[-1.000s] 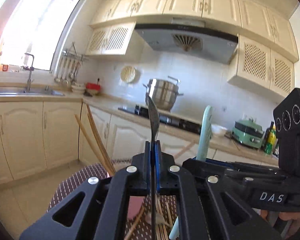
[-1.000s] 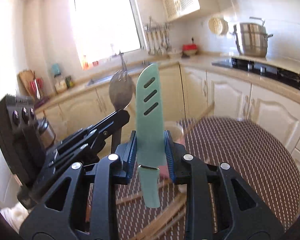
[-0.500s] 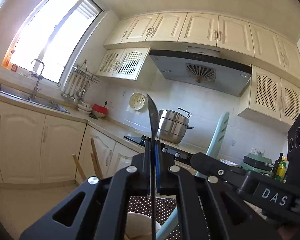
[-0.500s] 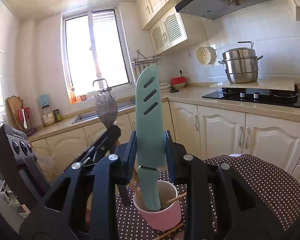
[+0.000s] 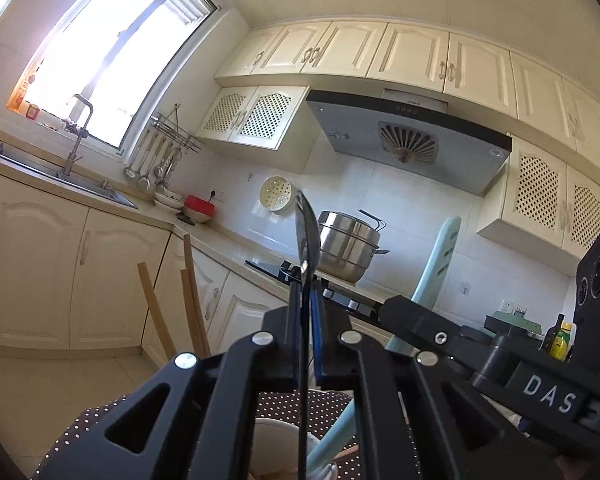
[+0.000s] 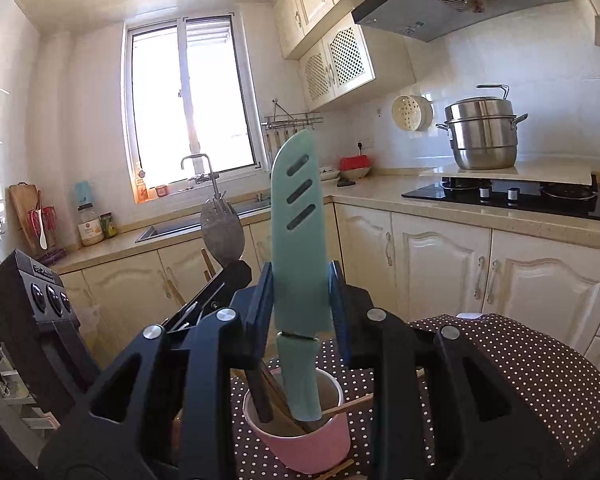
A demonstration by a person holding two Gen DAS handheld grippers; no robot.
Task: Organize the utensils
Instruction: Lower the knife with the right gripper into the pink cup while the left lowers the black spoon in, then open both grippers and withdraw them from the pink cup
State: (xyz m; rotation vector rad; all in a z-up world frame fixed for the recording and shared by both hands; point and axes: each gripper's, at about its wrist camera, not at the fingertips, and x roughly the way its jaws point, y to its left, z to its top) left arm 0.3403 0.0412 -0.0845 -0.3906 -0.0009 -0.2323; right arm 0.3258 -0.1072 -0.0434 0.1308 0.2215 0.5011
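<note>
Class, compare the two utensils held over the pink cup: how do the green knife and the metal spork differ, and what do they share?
The green knife is broad, pale plastic with three slots; the metal spork is grey, rounded and tined. The knife's handle reaches inside the pink cup; how far the spork's goes cannot be told. The right gripper clamps the knife by its edges; the left gripper pinches the thin spork, fingers almost meeting. Both stand upright.

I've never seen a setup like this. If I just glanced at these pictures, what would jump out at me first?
Probably the mint-green knife, standing upright in the right gripper with its handle down in a pink cup on the polka-dot cloth. Beside it, the left gripper clamps a metal spoon, bowl upward. Behind, a shiny steel pot sits by the black stove.
</note>
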